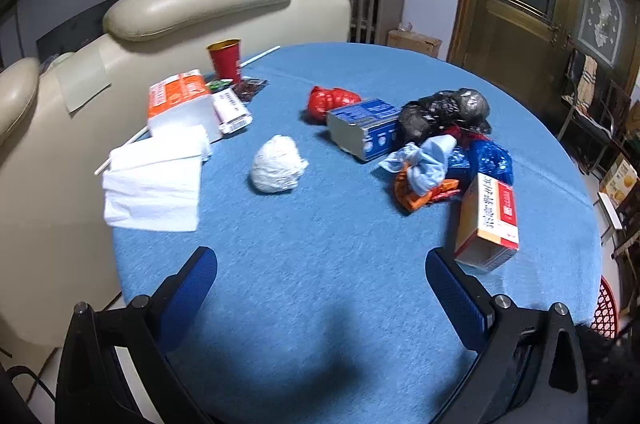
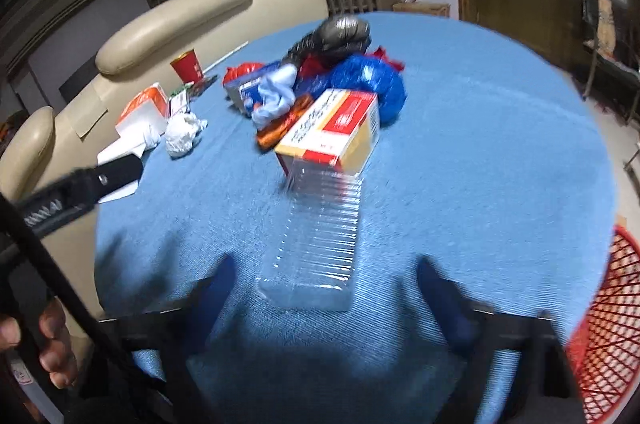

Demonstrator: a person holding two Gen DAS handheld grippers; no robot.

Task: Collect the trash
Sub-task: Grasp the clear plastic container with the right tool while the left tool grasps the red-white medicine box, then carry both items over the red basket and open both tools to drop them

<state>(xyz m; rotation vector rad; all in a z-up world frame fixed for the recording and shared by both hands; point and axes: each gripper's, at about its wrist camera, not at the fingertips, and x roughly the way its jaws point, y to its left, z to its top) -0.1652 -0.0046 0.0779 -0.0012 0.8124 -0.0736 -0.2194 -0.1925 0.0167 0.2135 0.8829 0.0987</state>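
Observation:
Trash lies on a round table with a blue cloth (image 1: 320,264). A crumpled white paper ball (image 1: 278,164) sits ahead of my left gripper (image 1: 320,264), which is open and empty. To the right are a blue box (image 1: 366,128), a black bag (image 1: 444,112), a red bag (image 1: 330,100), a light blue rag (image 1: 424,164) and an orange-and-white box (image 1: 490,220). In the right wrist view a clear plastic bottle (image 2: 316,240) lies between the open fingers of my right gripper (image 2: 324,276), its far end against the orange-and-white box (image 2: 332,130).
A red cup (image 1: 225,60), a tissue pack (image 1: 180,100), white napkins (image 1: 154,184) and a small carton lie at the table's left. A beige sofa (image 1: 200,4) stands behind. A red mesh basket (image 2: 608,324) stands at the right, below the table edge.

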